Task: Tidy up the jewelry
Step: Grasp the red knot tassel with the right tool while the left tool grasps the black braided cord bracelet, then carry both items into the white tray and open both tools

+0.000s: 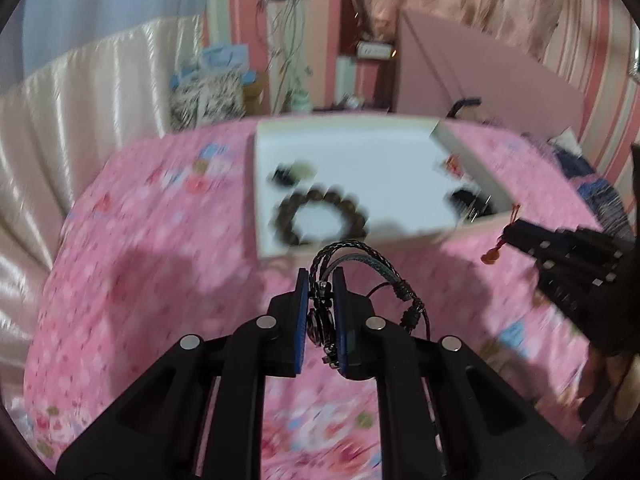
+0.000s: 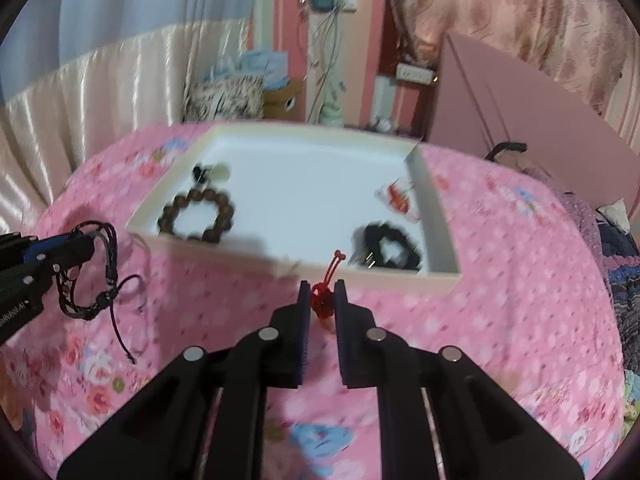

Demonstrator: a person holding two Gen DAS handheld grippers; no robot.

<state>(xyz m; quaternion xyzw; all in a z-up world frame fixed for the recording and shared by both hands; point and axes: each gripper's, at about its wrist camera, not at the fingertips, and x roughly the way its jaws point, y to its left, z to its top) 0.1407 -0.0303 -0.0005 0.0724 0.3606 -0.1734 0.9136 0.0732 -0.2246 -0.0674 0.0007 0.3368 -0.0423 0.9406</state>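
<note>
Between the left tongs, pinched tight: a black braided bracelet, its loops arching out toward one o'clock of the tips, a thin cord trailing loose below. Clear of the bedspread, by the look of the hanging cord in the right wrist view. Between the right tongs, likewise clamped narrow: a small red knotted charm, its little loop poking up at twelve o'clock.

Just beyond both sets of tips, at twelve o'clock: a shallow white box lying open on a pink floral bedspread. Already inside: a brown bead bracelet at nine o'clock of the box floor, a small dark-and-pale piece just behind it at ten, a black scrunchie-like ring at four, a red item in a clear packet at three. Centre of the floor bare.

Step in hand, judging by this: carrying two more pieces to the box, both gripped and held just short of its near wall. Next move calls for crossing that near wall without snagging the trailing cord, lowering over the bare middle, well apart from the pieces already laid, then parting each pair of tongs. Some blur throughout, so fine detail of clasps not readable.
</note>
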